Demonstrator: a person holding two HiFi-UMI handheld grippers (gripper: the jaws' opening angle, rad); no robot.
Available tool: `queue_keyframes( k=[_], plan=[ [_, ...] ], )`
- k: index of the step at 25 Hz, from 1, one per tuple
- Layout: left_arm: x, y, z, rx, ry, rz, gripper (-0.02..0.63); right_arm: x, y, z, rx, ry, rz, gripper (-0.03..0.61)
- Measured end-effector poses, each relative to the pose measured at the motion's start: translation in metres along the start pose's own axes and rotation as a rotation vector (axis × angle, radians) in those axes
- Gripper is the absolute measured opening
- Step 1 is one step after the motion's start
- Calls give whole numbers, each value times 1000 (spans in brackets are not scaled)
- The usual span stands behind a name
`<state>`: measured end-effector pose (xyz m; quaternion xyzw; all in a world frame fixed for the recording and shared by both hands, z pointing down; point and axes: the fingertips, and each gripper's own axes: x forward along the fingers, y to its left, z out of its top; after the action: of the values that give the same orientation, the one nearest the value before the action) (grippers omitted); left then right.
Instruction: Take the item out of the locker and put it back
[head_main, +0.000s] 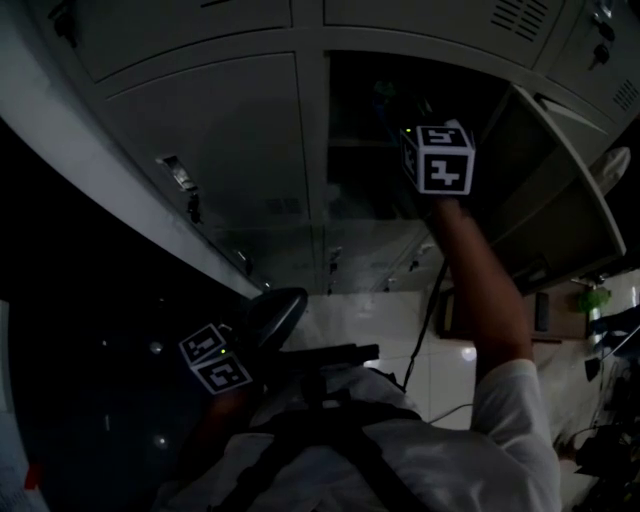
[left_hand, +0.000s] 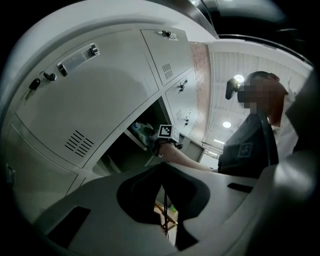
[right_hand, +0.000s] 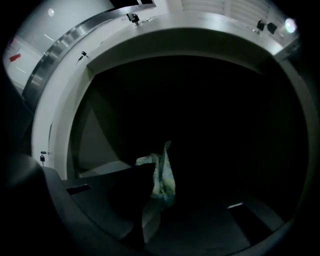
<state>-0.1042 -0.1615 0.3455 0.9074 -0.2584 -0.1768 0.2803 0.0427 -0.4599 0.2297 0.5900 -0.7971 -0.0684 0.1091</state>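
Observation:
The item is a crinkled pale green and white packet (right_hand: 162, 175), and my right gripper (right_hand: 154, 202) is shut on its lower part. Beyond it lies the dark inside of the open locker compartment (right_hand: 200, 125). In the head view my right arm reaches up into that compartment (head_main: 370, 120), and the gripper's marker cube (head_main: 440, 158) sits at its mouth; the jaws are lost in the dark. The left gripper view shows the same cube (left_hand: 168, 132) with the packet (left_hand: 145, 131) just inside the opening. My left gripper (left_hand: 165, 200) hangs low by my side, jaws together, holding nothing.
The compartment's door (head_main: 560, 190) stands swung out to the right of my right arm. Shut grey locker doors (head_main: 220, 140) surround the opening, with keys in several locks. A pale tiled floor (head_main: 400, 320) shows below.

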Motion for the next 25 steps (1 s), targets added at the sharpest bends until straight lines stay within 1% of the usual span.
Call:
queue_keyframes(
  k=[6,11,19,20,24,25],
  plan=[
    [1,0,-1,-3,1,14,-8,40,-4,-5,-20,71,-18,17],
    [1,0,0,2,-4,30,-8,60,-7,-14,-33,144,-38,17],
    [1,0,0,3,-6,38,-8,69,1,-18,-67,165,-28,18],
    [1,0,0,2,-6,38,-8,69,2,-19,-69,168,-22,36],
    [2,-1,1,4,-4,33,-8,69,7,-18,-44,175,9,160],
    [2,-1,0,3,-3,32,-8,68,7,-17,-38,175,13,180]
  ],
)
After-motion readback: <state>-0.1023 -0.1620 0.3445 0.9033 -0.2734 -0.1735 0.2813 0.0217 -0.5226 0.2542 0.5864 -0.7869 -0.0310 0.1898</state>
